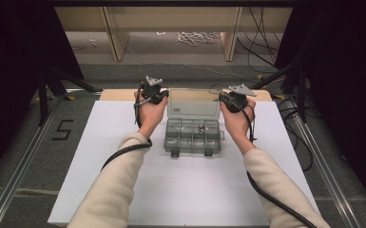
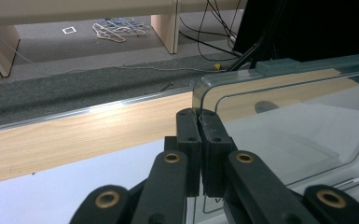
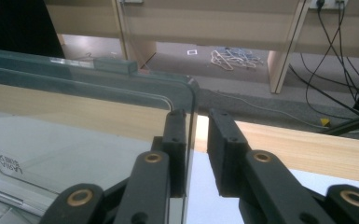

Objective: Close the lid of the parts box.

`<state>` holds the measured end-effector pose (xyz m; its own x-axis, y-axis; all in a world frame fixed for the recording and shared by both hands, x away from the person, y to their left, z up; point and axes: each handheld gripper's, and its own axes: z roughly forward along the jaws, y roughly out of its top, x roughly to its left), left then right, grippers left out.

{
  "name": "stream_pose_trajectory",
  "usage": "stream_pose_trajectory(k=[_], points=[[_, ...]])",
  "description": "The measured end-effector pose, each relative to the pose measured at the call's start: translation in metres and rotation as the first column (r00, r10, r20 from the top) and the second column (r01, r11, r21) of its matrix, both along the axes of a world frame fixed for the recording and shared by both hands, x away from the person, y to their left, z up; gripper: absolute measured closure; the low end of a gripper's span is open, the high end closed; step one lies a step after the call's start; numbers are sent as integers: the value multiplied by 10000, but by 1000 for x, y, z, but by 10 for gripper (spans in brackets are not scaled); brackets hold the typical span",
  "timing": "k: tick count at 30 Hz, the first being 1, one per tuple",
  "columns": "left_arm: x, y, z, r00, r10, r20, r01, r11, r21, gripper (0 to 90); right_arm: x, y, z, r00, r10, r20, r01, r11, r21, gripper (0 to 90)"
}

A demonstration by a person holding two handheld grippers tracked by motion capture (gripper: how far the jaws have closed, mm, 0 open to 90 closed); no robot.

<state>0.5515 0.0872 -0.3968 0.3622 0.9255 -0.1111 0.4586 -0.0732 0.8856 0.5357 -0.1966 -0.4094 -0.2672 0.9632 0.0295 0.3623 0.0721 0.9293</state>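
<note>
Pinching clear lid (image 1: 193, 103), left gripper (image 2: 198, 122) clamped, right gripper (image 3: 196, 122) parted astride its edge, compartment box (image 1: 192, 137) below.

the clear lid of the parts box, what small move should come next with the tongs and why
Probably ease the right tongs clear of the clear lid. Their jaws stand apart with the lid's edge between them, one pad off it. The left tongs are shut on the opposite edge and the lid stands upright behind the open parts box, so one grip seems enough to hold it.
</note>
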Motion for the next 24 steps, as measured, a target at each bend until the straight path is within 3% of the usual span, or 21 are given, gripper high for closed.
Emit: stream_pose_trajectory(k=[4, 11, 24], points=[[-1, 0, -1, 10000, -42, 43, 42, 10000, -66, 879, 3, 0, 3, 9999, 79, -107, -79, 10000, -31, 768], [-2, 1, -1, 10000, -75, 47, 75, 10000, -12, 877, 6, 1, 9, 9993, 98, -349, -101, 9999, -82, 864], [-12, 3, -1, 9995, -180, 274, 175, 9997, 167, 875, -3, -1, 9, 9996, 261, -109, -260, 9996, 66, 874]])
